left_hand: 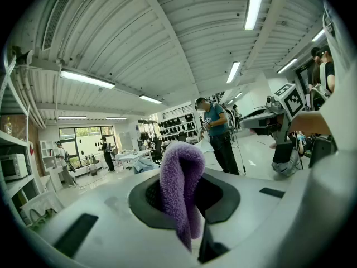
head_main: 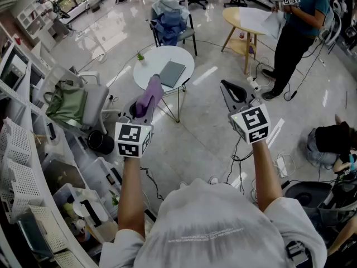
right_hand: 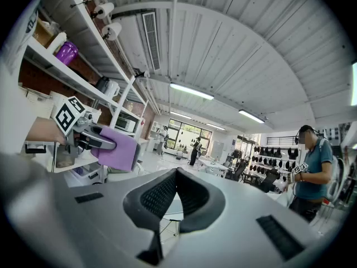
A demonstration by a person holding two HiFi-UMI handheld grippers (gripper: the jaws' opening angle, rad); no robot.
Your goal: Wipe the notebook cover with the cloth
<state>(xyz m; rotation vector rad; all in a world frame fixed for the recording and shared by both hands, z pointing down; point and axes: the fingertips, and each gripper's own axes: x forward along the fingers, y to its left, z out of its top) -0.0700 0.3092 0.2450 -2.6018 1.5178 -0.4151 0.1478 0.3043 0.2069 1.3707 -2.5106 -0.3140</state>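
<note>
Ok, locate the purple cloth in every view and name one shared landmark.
Head view: cloth left of centre, in the left gripper.
Left gripper view: cloth at centre, clamped between the jaws.
Right gripper view: cloth at left, held by the left gripper.
Shared landmark: person in teal shirt.

Right tool (right_hand: 175, 175) jaws together, empty; left tool (right_hand: 109, 145) clamps purple cloth (right_hand: 121, 152).

Seen from above, a person in a pale grey short-sleeved T-shirt (head_main: 223, 228) with a faint line of small print across the back. Each hand carries a tool, the left gripper (head_main: 149, 96) and right gripper (head_main: 228, 88). Both are grey-bodied and black-jawed with ribbed pads (right_hand: 159, 194), and each is topped by a white cube (head_main: 254, 124) bearing black square markers.
</note>
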